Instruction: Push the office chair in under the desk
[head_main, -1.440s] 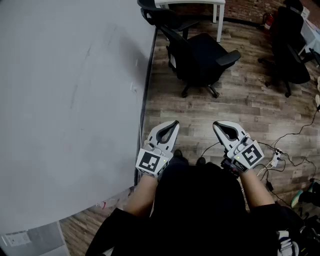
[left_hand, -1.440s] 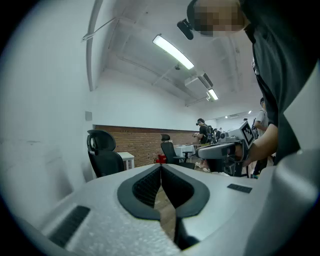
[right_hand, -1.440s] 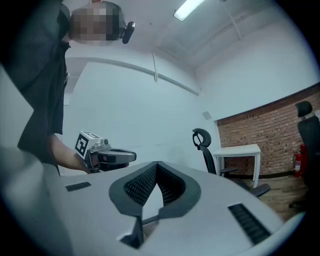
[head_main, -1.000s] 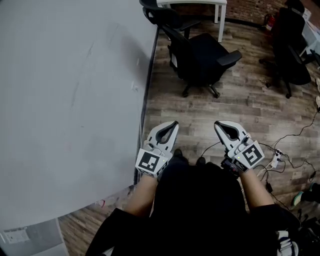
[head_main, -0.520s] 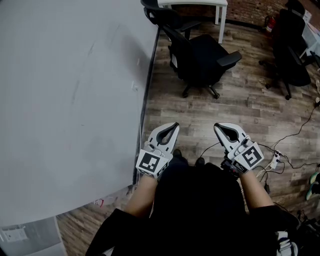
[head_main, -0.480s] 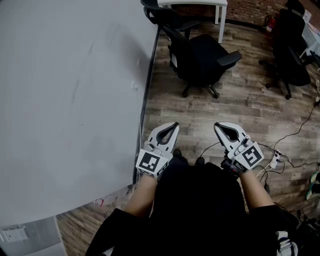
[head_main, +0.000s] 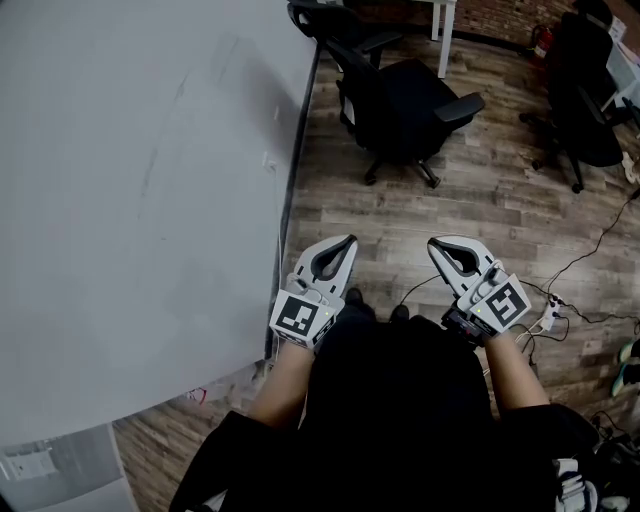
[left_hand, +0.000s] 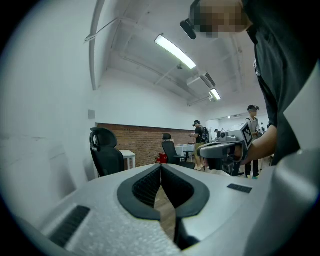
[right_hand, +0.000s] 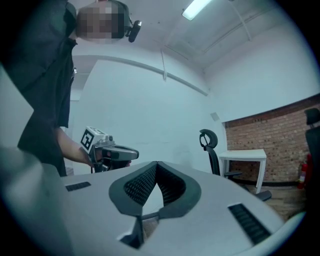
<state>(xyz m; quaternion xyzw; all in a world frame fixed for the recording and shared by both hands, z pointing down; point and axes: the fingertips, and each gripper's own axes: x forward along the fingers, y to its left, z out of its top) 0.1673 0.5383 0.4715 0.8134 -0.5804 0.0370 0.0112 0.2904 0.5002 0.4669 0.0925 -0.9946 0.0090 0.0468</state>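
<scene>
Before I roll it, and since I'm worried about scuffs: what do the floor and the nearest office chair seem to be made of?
Floor: wood-look planks, matte grey-brown, with grain and plank seams showing. Whether it is real wood or laminate can't be told. Office chair: black and matte. The seat looks fabric-covered, and the arms and star base are probably hard plastic. It stands on castors.

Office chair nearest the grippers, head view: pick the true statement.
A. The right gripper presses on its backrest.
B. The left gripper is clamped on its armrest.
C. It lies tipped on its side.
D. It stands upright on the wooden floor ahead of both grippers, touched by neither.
D: the office chair stands upright on the wooden floor, clear of the left gripper and right gripper, both shut and empty.
</scene>
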